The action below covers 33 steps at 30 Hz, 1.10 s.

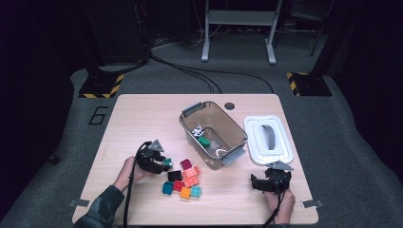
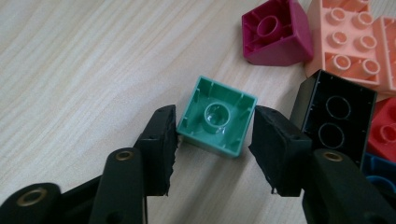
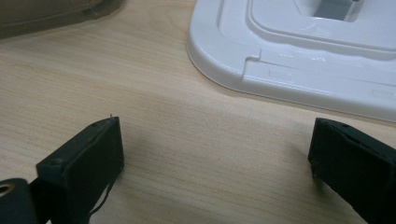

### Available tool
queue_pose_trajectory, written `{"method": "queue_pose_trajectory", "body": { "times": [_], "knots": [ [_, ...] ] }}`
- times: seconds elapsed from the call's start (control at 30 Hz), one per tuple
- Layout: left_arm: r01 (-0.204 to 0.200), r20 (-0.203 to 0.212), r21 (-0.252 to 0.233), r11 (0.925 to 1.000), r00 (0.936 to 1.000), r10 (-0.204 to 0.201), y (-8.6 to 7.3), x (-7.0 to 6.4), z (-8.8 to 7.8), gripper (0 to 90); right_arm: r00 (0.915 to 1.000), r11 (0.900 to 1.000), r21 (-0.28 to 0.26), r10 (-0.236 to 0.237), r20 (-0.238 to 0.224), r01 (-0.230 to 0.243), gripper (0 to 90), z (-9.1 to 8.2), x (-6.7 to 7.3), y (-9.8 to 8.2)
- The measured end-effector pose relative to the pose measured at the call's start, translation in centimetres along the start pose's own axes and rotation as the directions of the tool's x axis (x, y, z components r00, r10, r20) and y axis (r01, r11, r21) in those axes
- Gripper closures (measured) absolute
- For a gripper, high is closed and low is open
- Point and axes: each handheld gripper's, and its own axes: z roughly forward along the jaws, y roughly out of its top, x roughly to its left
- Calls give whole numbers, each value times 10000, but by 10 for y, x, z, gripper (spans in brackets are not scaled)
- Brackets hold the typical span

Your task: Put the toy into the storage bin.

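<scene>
A green square brick lies hollow side toward the camera in the left gripper view, with its inner tube showing. My left gripper is shut on the green brick, one black pad on each of two opposite walls, just left of the brick pile. My right gripper stands wide open above bare wood at the table's front right, with nothing between its jaws. It sits a little short of the white lid.
Close to the held brick lie a magenta brick, a salmon brick and a black brick; red, teal and orange ones lie nearer the front. A clear bin at mid-table holds a green piece. The white lid lies right of it.
</scene>
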Motion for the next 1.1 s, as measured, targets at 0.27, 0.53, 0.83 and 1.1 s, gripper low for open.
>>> {"method": "queue_pose_trajectory", "body": {
  "times": [0.27,0.53,0.83,1.1],
  "knots": [
    [156,-54,-404,9991,9999,-158,-1,0,1,587,10000,10000,2,0,0,0,24,0,0,0],
    [164,10,-563,9983,9999,-163,-1,-2,-3,592,10000,10000,-2,-2,0,2,24,0,0,0],
    [370,94,-767,9964,9993,-364,1,3,-18,592,10000,10000,2,0,-5,0,24,0,0,0],
    [376,-85,-976,9945,9992,-386,14,8,-38,592,10000,10000,2,-3,-2,3,24,0,0,0]
  ]
}}
